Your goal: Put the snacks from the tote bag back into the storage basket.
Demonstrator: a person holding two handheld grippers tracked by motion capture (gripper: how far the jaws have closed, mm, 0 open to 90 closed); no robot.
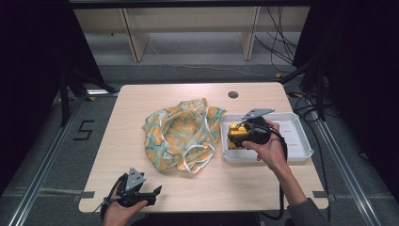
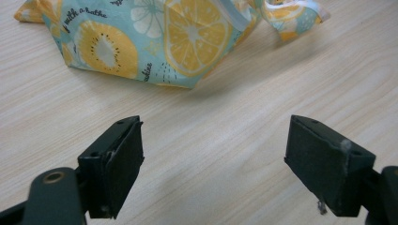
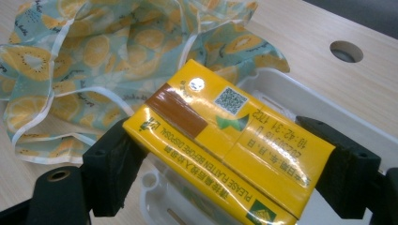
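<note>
Pinching a yellow drink carton (image 3: pixel 220 145), the right gripper (image 1: pixel 242 134) hovered over the white tray (image 1: pixel 301 141). Beside that tray lay the fruit-print bag (image 1: pixel 181 134). Nearer the person than the bag, the left gripper (image 2: pixel 213 168) was spread, holding nothing.

The high view looks forward and down from above the person's side, taking in the whole table (image 1: pixel 141 188) from some way off. The left gripper view sits low and close over the wood near the front edge, facing the fruit-print bag (image 2: pixel 155 37). The right gripper view hangs close above the white tray (image 3: pixel 328 112), facing left toward the same bag (image 3: pixel 70 51), which all three views share
</note>
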